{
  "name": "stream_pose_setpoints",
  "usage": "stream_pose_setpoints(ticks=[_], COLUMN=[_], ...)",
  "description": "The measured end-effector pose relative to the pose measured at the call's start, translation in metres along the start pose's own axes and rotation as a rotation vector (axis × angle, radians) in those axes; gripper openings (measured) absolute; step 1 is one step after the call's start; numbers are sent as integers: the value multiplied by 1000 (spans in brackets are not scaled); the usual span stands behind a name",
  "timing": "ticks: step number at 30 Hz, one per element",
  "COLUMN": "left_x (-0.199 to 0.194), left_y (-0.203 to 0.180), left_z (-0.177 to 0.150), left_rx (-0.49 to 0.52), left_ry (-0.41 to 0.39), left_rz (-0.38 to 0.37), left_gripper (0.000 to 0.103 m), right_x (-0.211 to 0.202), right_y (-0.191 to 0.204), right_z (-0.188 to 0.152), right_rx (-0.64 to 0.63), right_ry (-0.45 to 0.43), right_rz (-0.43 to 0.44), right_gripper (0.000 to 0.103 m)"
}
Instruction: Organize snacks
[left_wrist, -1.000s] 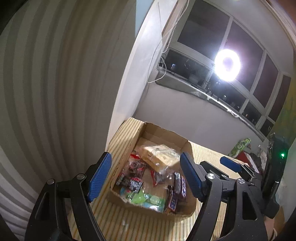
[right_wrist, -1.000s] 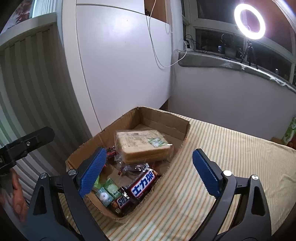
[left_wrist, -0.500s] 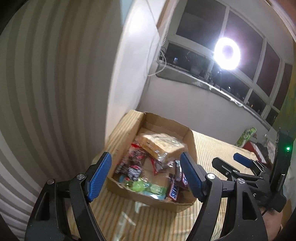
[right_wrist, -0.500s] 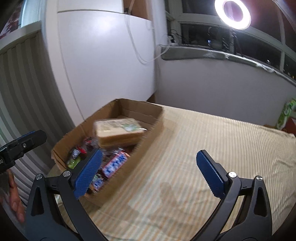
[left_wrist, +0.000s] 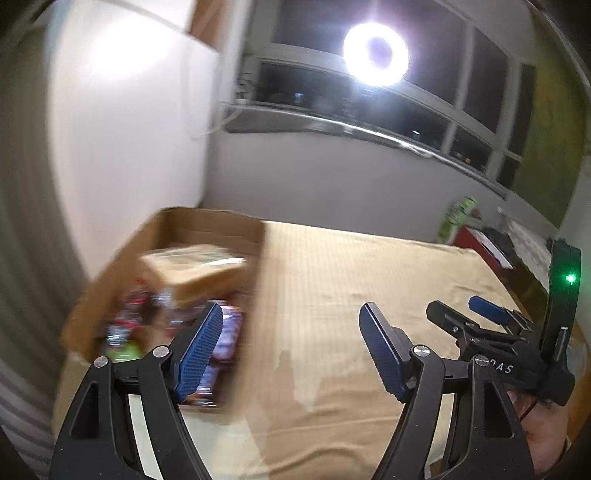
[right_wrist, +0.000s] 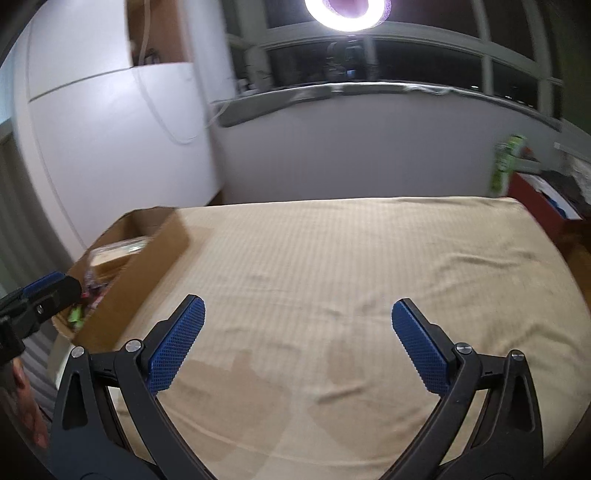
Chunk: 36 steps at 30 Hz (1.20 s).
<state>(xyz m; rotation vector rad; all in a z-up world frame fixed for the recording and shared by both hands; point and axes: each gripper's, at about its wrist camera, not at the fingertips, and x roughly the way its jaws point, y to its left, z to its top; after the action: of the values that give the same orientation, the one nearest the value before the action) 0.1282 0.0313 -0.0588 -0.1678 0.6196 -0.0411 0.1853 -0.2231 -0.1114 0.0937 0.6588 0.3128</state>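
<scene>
While both claws, left (left_wrist: 291, 343) and right (right_wrist: 297, 341), gape empty over the striped beige tablecloth (right_wrist: 351, 258), crinkly snack packets (left_wrist: 147, 317) fill the cardboard box (left_wrist: 207, 225).

We see the open cardboard box (left_wrist: 207, 229) ahead-left of the left gripper (left_wrist: 291, 350), on the tan cloth. Inside: a wrapped bread loaf (left_wrist: 195, 273) lying on top toward the far end, blurred red and green snack packets (left_wrist: 125, 328) at the near end.
</scene>
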Motion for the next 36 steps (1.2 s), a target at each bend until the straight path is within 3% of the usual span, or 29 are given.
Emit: stream_pose_setpoints(ticks=[4, 9, 24, 26, 36], left_x=[11, 9, -2, -2, 33], left_y=[-35, -61, -74, -75, -79], left_z=[-6, -16, -19, -19, -17], left_rx=[48, 83, 91, 97, 139], left_ry=[28, 27, 18, 7, 19], left_rz=[-44, -65, -64, -46, 66], left_gripper=[76, 76, 82, 91, 92], right_x=[-20, -35, -39, -36, 0], right_y=[-31, -41, -33, -33, -47], right_z=[-5, -9, -8, -8, -8], right_rx=[33, 31, 9, 7, -4], right_ry=[-14, -26, -35, -30, 23], right_rz=[-34, -50, -50, -54, -99], right_gripper=[103, 103, 103, 103, 103])
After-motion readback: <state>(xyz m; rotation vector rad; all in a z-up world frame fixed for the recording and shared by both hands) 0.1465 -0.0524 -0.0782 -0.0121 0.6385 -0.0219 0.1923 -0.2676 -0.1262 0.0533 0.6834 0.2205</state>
